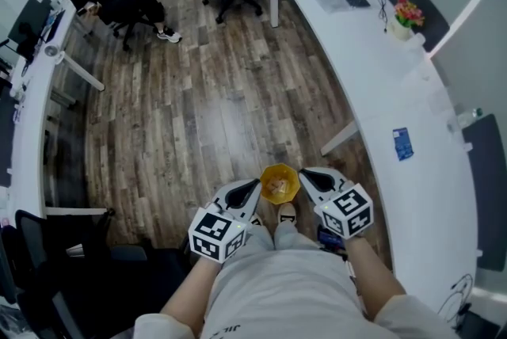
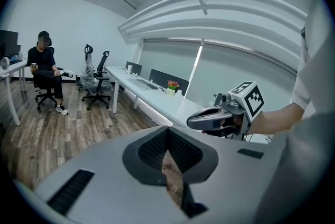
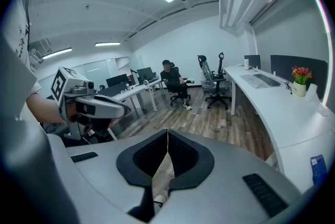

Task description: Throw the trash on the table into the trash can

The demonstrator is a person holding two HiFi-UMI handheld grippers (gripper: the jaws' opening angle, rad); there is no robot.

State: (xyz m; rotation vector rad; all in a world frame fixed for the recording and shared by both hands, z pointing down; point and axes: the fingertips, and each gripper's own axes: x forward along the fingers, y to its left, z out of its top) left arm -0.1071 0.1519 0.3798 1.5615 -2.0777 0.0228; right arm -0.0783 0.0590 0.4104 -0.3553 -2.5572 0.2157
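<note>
Shows left gripper and right gripper clenched empty, yellow trash can below between their tips; could merely shove the blue packet off right if not reopened.

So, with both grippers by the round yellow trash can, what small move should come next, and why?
Probably turn right toward the long curved white desk. The left gripper and right gripper are both shut and empty beside the round yellow trash can, and a small blue flat item, perhaps trash, lies on that desk.
</note>
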